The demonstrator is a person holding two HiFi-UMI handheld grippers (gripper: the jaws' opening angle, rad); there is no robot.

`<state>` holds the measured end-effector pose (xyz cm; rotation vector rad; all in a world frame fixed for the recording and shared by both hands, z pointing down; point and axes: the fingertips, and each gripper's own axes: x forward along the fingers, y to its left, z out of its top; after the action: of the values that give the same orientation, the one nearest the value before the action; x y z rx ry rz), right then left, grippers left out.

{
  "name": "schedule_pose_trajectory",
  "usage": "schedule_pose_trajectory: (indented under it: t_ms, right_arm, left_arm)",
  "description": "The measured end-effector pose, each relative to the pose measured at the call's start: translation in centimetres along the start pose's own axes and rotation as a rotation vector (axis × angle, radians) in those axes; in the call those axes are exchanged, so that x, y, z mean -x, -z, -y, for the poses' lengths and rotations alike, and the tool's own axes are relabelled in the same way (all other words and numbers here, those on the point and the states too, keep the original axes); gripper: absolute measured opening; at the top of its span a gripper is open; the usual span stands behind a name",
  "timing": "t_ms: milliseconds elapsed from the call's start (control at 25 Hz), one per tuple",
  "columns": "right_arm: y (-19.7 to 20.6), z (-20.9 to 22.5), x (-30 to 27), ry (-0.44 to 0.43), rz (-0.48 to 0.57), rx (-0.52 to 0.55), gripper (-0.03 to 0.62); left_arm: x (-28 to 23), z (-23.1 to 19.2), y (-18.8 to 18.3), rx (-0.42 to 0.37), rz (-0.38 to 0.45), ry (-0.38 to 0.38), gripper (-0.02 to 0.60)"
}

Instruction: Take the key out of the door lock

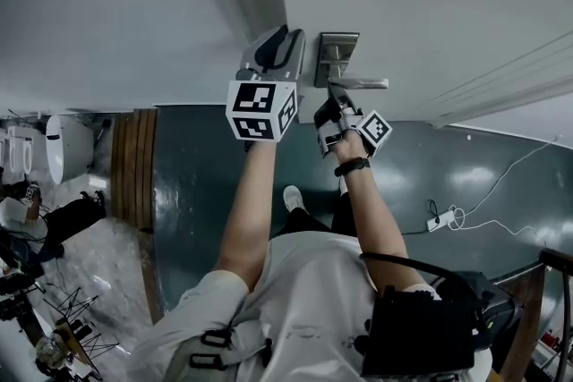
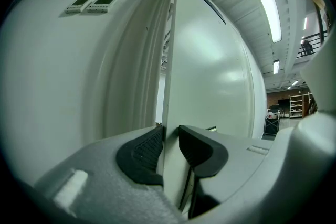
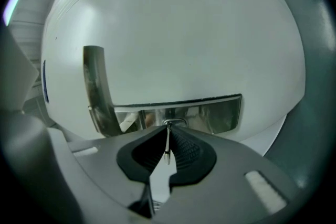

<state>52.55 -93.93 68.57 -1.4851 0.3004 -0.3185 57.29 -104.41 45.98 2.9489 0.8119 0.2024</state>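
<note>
**Key pinched in the door lock**
The right gripper's [image 3: 168,135] fingers [image 3: 187,152] squeezed the thin key [image 3: 167,153], seated in the lock plate [image 3: 210,113]. It looked light, stiff and slick, so gripping its flat head and pulling straight seemed wise. The left gripper's [image 2: 169,140] fingers [image 2: 143,152] clamped the door edge [image 2: 170,92].

Covering nearly all of the key [image 3: 167,147] with the closed pads of the right hand-held gripper [image 3: 168,129], leaving only a thin metal edge showing. Blocking the keyhole in the lock plate [image 3: 210,115] with that same key and the jaw tips. In the head view, hiding the key behind this hand-held gripper. Hiding the lower part of the door [image 2: 210,76] behind the left hand-held gripper [image 2: 169,139]. Appearing too small for reading: print on two wall panels [image 2: 92,4], far shelves [image 2: 296,105].
</note>
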Motion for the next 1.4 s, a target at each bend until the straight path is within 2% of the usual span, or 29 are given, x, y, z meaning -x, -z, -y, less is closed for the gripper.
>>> schedule_pose_trajectory:
  t_ms: [80,240,320,480,520,560,600,680,760,840,920,1000,1160,1280,1400]
  right_arm:
    - [1.0,0.2,2.8,0.003,-0.041,0.067,0.028]
    - [2.2,1.9,9.5,0.014,-0.034,0.049,0.028]
    - [1.7,-0.2,11.2,-0.02,-0.021,0.14,0.029]
    - [-0.5,-10.3,12.4,-0.116,-0.013,0.537,0.029]
    - [-0.9,-13.0,12.8,-0.131,-0.004,0.628,0.029]
    - [-1.3,-15.5,13.2,-0.142,0.009,0.721,0.029]
    - [-1.7,-17.8,13.6,-0.147,0.023,0.823,0.029]
    - [-2.2,-21.8,14.1,-0.15,0.047,1.046,0.029]
    - [-2.2,-24.8,14.4,-0.167,0.059,1.257,0.029]
    - [-1.6,-27.3,15.3,-0.186,0.068,1.422,0.029]
    - [-0.5,-29.2,16.2,-0.203,0.068,1.545,0.029]
    - [0.4,-30.3,17.4,-0.227,0.054,1.609,0.029]
    - [0.7,-31.7,20.3,-0.305,0.04,1.542,0.029]
    - [0.5,-31.6,22.0,-0.324,0.028,1.541,0.029]
    - [0.4,-31.0,22.5,-0.3,0.025,1.546,0.029]
  left_arm:
    - [0.7,0.8,-0.1,-0.006,0.001,0.009,0.1]
    - [1.0,1.1,0.1,-0.01,0.006,0.028,0.092]
    - [0.8,0.5,0.1,-0.013,0.006,0.036,0.092]
    - [0.4,-0.1,-0.5,-0.047,-0.005,0.047,0.086]
    - [0.7,0.0,-0.5,-0.052,-0.007,0.033,0.076]
    - [1.2,0.0,-0.5,-0.047,-0.004,0.01,0.041]
    - [2.2,0.0,-0.8,-0.026,0.008,-0.012,0.002]
    - [4.7,0.6,-1.7,0.046,0.051,-0.034,0.002]
    - [7.2,2.5,-2.4,0.075,0.098,-0.029,0.0]
    - [9.3,5.6,-2.9,0.039,0.131,-0.011,0.0]
    - [11.0,8.9,-3.3,-0.008,0.163,0.0,0.0]
    - [12.3,11.8,-3.3,-0.035,0.184,-0.014,0.0]
    - [13.7,16.9,-3.0,-0.092,0.196,-0.096,0.002]
    - [14.6,19.5,-2.4,-0.094,0.191,-0.142,0.002]
    - [16.0,20.0,-1.6,-0.108,0.166,-0.182,0.0]
